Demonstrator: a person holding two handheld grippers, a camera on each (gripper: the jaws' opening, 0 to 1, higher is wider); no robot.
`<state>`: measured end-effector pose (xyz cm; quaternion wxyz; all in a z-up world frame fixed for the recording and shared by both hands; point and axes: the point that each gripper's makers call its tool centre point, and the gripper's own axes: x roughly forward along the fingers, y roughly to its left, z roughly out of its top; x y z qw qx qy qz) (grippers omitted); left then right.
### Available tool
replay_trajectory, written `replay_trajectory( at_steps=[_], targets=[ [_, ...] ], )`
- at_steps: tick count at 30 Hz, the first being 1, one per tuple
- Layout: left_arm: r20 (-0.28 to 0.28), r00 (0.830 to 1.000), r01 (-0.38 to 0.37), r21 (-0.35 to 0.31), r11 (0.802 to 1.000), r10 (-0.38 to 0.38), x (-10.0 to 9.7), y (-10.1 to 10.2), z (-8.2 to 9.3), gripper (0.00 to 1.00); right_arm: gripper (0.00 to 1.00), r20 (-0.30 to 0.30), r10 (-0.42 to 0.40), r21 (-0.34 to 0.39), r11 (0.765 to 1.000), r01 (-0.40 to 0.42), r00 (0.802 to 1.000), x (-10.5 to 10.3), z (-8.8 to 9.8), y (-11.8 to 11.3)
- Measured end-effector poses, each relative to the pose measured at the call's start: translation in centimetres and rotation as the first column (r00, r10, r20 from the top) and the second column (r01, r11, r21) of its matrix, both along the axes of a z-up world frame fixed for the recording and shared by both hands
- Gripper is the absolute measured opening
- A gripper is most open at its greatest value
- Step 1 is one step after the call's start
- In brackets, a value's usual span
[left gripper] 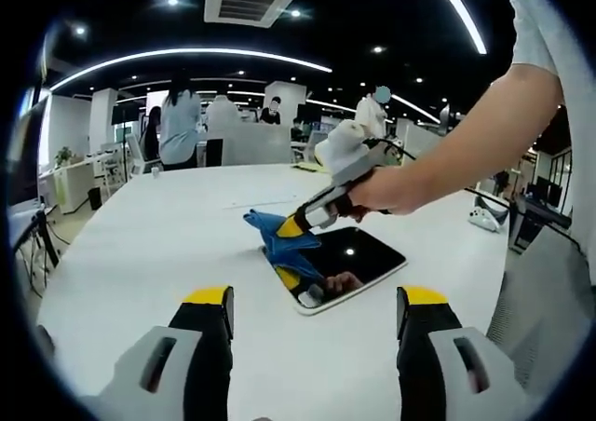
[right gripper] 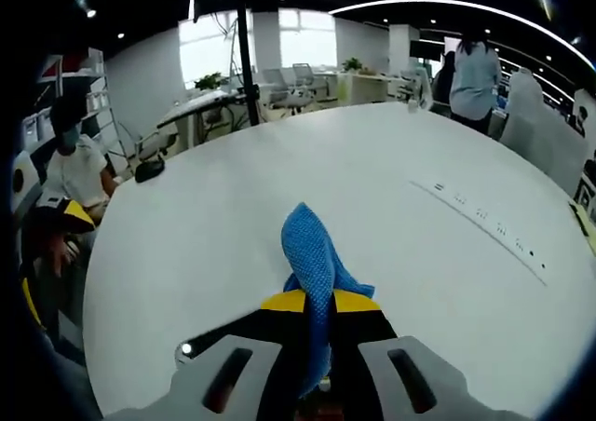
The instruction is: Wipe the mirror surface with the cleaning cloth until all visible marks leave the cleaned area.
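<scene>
White table (left gripper: pixel 168 244), mirror (left gripper: pixel 358 264) mid-surface (cloth (left gripper: pixel 277 239) overhanging edge)

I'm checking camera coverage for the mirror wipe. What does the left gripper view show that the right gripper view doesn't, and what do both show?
Left gripper view: the whole mirror lying flat on the white table, the person's hand holding the right tool at the mirror's left edge, and the left tool, open and holding nothing.

Right gripper view: the right tool seen from behind, shut on the cloth, plus a seated person at the far left.

Both: the blue cloth and the table.
</scene>
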<state>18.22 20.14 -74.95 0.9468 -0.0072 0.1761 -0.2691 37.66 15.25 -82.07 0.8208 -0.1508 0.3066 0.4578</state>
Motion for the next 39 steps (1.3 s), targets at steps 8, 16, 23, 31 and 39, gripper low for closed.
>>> replay_trajectory(
  at_steps=[8, 16, 23, 31, 39],
  targets=[
    [-0.010, 1.000, 0.002, -0.003, 1.000, -0.002, 0.0, 0.2, -0.3, 0.71, 0.03, -0.014, -0.015, -0.001, 1.000, 0.015, 1.000, 0.0, -0.9, 0.6],
    [-0.027, 1.000, -0.004, -0.007, 1.000, 0.004, 0.1, 0.4, -0.9, 0.71, 0.03, -0.023, -0.044, 0.017, 0.999, 0.044, 0.999, 0.4, -1.6, 0.9],
    [-0.044, 0.999, -0.002, -0.006, 1.000, 0.002, 0.0, 0.4, -1.5, 0.71, 0.03, -0.011, -0.048, 0.024, 0.999, 0.048, 0.999, 0.5, -2.4, 1.1],
    [-0.043, 0.999, 0.010, -0.005, 1.000, -0.010, 0.8, 0.0, -1.5, 0.70, 0.02, -0.002, -0.024, 0.015, 1.000, 0.025, 1.000, 0.3, -2.2, 1.1],
    [-0.015, 1.000, 0.007, -0.009, 1.000, -0.007, 1.5, 0.0, -0.4, 0.70, 0.02, 0.004, -0.013, 0.008, 1.000, 0.013, 1.000, 0.3, -2.2, 1.0]
  ],
)
